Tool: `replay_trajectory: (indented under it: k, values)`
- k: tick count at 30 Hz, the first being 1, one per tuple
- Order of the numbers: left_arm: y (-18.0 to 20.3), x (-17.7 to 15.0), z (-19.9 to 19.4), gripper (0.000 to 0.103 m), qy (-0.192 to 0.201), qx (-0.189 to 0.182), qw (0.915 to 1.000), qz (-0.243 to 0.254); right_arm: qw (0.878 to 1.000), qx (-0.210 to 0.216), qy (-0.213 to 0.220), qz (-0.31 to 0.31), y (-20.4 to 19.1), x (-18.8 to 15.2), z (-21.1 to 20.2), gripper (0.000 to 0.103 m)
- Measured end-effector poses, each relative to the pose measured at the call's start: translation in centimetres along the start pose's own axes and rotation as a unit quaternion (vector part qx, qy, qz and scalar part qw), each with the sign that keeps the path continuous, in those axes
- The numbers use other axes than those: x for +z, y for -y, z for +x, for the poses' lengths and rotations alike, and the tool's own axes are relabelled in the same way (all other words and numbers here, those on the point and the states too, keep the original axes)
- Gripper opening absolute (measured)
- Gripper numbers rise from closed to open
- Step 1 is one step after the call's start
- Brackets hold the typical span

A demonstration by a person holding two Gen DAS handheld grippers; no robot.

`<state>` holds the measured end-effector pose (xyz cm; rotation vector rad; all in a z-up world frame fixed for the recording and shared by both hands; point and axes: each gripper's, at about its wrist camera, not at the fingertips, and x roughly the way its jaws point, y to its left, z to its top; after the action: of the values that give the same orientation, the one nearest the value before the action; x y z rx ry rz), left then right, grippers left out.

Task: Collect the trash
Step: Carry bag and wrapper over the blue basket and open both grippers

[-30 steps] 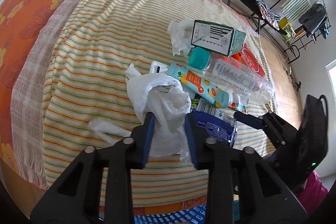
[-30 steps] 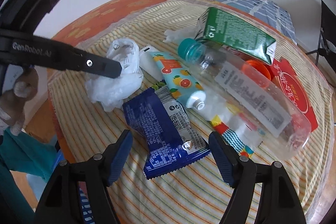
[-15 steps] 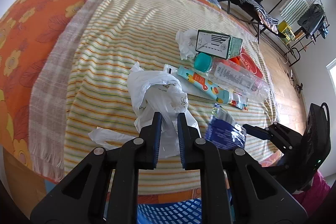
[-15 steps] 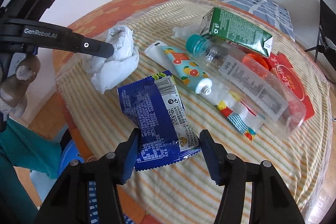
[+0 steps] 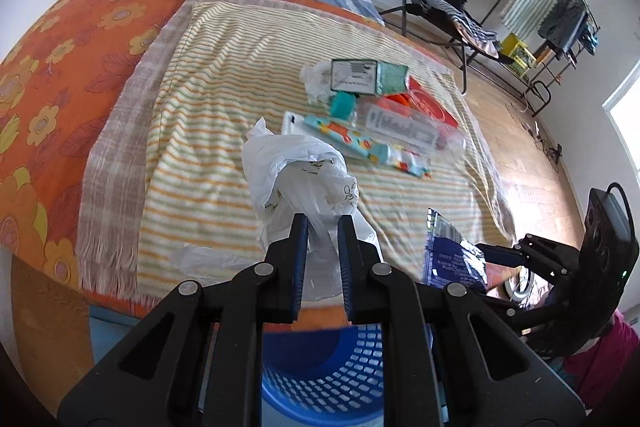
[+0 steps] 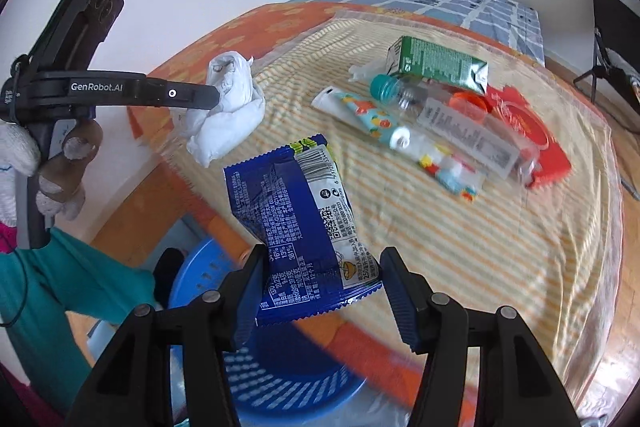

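The left gripper point(image 5: 322, 227) is clamped almost closed on a crumpled white plastic bag point(image 5: 298, 167), which bunches up above and ahead of its fingertips and hangs down between them. Just to its left, a thin clear scrap of plastic point(image 5: 200, 257) lies on the striped cloth point(image 5: 208, 131) near the bed's edge. Directly below the left gripper stands a blue mesh basket point(image 5: 320, 375). Seen from the right wrist, the same bag point(image 6: 228, 107) sits at the tip of the left gripper point(image 6: 214, 95), off to the upper left.

The right gripper point(image 6: 320, 279) has its jaws partly apart and pressed against both side edges of a blue snack wrapper point(image 6: 296, 219), which stands up ahead of the fingertips, lifted off the cloth. The basket point(image 6: 280, 383) is beneath and slightly left of this gripper.

Farther ahead and to the right of the right gripper, the remaining trash lies together on the cloth: a patterned tube point(image 6: 360, 115) nearest, a clear plastic bottle point(image 6: 460, 127) with a teal cap touching it on the far side, a green carton point(image 6: 436, 63) beyond the bottle, a white crumpled tissue point(image 6: 360, 69) beside the carton's left end, and a red packet point(image 6: 528, 131) at the far right under the bottle.
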<state>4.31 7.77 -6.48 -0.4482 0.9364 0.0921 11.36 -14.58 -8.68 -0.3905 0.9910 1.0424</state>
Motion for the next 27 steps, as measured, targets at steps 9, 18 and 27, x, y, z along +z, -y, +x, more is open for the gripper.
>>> replay_trajectory:
  k: [9,18,27]
  values:
    - [1.4,-5.1,-1.1,0.014,-0.015,-0.016,0.9997,0.012,1.000,0.019,-0.013,0.009,-1.0,-4.6,-2.2,0.059]
    - [2.9,-9.7,-0.9,0.014,-0.040,-0.029,0.9984,0.029,0.999,0.025,-0.045,0.009,-1.7,-7.9,-1.3,0.059]
    - [3.2,-12.8,1.3,0.014,-0.087,-0.023,0.9954,0.033,0.997,0.019,-0.078,0.001,-2.3,-9.6,0.7,0.059]
